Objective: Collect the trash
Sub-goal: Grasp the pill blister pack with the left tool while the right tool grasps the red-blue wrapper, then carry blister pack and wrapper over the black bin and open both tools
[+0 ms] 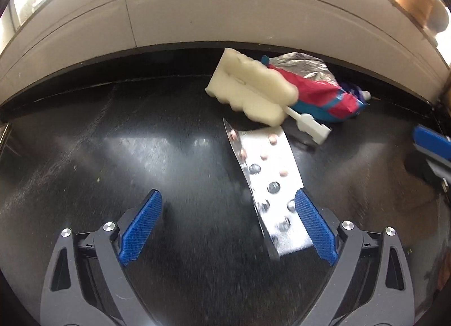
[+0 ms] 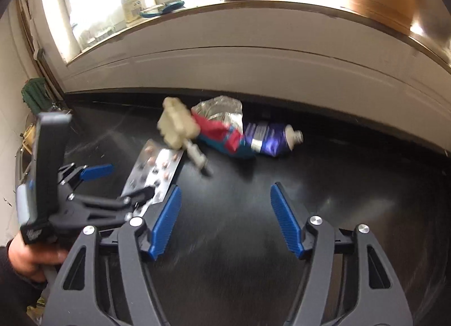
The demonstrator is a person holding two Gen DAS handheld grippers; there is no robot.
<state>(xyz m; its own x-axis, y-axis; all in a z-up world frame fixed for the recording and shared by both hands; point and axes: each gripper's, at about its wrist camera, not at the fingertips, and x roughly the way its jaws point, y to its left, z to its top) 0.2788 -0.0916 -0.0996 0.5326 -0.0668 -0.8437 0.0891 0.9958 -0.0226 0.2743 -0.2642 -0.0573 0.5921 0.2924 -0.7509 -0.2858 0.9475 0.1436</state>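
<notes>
A silver pill blister strip [image 1: 267, 182] lies on the black counter [image 1: 141, 157]; it also shows in the right wrist view [image 2: 155, 173]. Behind it lie a cream foam piece with a white plastic stick [image 1: 253, 89], a red and blue foil wrapper [image 1: 318, 89] and a purple tube [image 2: 270, 140]. My left gripper [image 1: 228, 227] is open, its right finger [image 1: 315, 227] beside the near end of the strip. My right gripper [image 2: 225, 221] is open and empty over bare counter, short of the wrapper [image 2: 222, 131] and the foam piece [image 2: 177, 126].
A pale tiled wall [image 1: 197, 16] runs behind the counter, with a window sill [image 2: 253, 7] above holding bottles and a brown brush. A green cloth [image 2: 33, 95] hangs at far left. The right gripper shows at the left wrist view's right edge [image 1: 431, 145].
</notes>
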